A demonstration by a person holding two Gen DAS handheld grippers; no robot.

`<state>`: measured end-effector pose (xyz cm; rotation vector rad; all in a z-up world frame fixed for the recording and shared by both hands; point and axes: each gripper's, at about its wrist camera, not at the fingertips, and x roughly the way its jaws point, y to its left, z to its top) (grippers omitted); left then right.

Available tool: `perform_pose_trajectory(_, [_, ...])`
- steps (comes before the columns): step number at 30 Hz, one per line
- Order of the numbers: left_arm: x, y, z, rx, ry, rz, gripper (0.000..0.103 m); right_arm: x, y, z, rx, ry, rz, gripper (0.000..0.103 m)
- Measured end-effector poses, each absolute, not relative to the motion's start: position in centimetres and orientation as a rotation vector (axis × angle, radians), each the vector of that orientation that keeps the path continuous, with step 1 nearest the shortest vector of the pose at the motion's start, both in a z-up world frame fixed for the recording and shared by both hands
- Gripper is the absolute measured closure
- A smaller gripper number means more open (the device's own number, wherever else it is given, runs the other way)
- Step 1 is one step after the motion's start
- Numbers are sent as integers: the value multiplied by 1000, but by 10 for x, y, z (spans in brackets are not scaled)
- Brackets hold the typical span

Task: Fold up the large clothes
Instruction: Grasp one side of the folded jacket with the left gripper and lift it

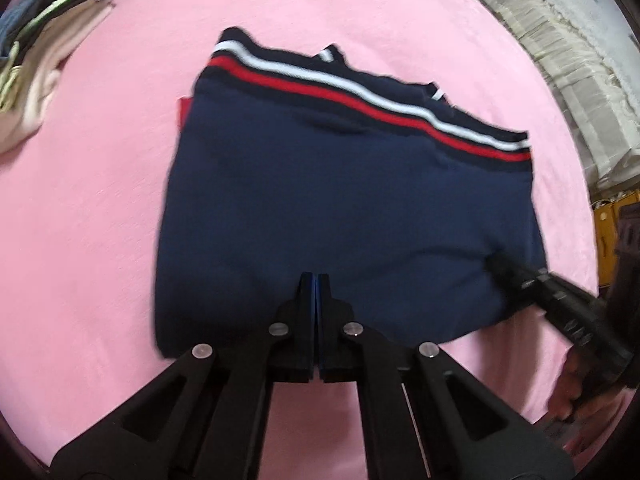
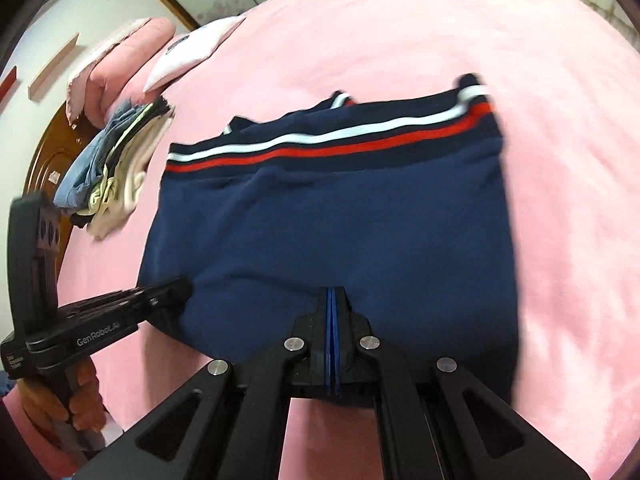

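We see the pink bed point(image 1: 100, 240) with the navy garment point(image 1: 320, 208) folded flat mid-sheet, striped band on the far edge, long axis running across both views. The pile of folded clothes point(image 2: 116, 168) lies well off to the left, clear of the fold. Left gripper point(image 1: 315, 280) and right gripper point(image 2: 335, 292) both sit at the near hem, jaws clenched; whether they pinch cloth we cannot tell.

Folded navy garment point(image 1: 320, 200), striped hem, pink bed point(image 1: 100, 200)
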<state>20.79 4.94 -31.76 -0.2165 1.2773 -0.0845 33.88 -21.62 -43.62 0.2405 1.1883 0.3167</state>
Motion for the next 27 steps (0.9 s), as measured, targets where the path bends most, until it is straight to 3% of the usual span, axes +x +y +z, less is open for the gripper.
perform_pose_trajectory(9, [190, 81, -308, -158, 1254, 36, 102, 323, -294, -413, 259, 1107, 22, 103])
perform_pose_trajectory(12, [186, 99, -294, -203, 1231, 53, 101, 322, -317, -403, 301, 1126, -18, 98])
perform_pose_trajectory(13, [187, 106, -293, -207, 1239, 66, 99, 322, -324, -401, 337, 1134, -13, 93])
perform_pose_trajectory(15, [190, 116, -296, -227, 1269, 96, 83, 323, -335, -397, 415, 1148, -15, 66])
perform_pose_trajectory(16, [191, 122, -298, -244, 1279, 116, 61, 324, -333, -396, 436, 1141, -9, 46])
perform_pose_trajectory(17, [191, 129, -300, -270, 1284, 134, 50, 325, -332, -394, 449, 1126, 1, 39])
perform_pose_trajectory(22, [200, 142, -319, -446, 1303, 71, 51, 339, -316, -400, 436, 1160, 34, 39])
perform_pose_trajectory(25, [200, 142, -327, -473, 1311, 63, 79, 344, -295, -408, 415, 1198, 46, 39])
perform_pose_trajectory(27, [198, 139, -324, -476, 1290, 64, 83, 345, -289, -411, 403, 1209, 52, 39])
